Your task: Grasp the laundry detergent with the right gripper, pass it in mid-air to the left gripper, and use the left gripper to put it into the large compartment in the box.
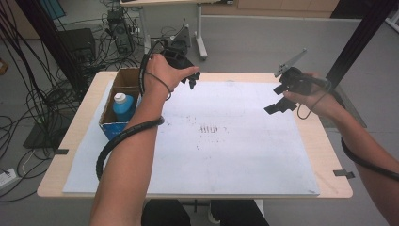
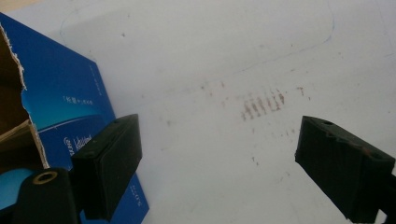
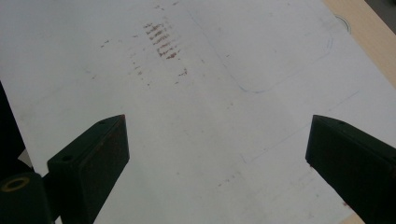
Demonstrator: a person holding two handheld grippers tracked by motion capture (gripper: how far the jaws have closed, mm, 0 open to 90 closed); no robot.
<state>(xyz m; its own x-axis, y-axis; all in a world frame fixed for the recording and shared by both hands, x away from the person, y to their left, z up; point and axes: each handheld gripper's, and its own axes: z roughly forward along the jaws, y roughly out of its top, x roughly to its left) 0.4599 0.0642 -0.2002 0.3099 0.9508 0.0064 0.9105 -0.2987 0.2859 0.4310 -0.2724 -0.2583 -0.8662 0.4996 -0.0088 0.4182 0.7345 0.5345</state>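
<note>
My left gripper hovers over the far left of the white sheet, just right of an open cardboard box. Its jaws stand open with nothing between them. The box's blue side lies close beside the left jaw. Inside the box stands a blue bottle with a white cap. My right gripper is held above the sheet's far right part, open and empty. Brownish smudges mark the sheet's middle.
The sheet covers most of a light wooden table, whose bare edge shows at the right. Faint pencil outlines are drawn on the sheet. Cables and a computer case lie on the floor beyond the table.
</note>
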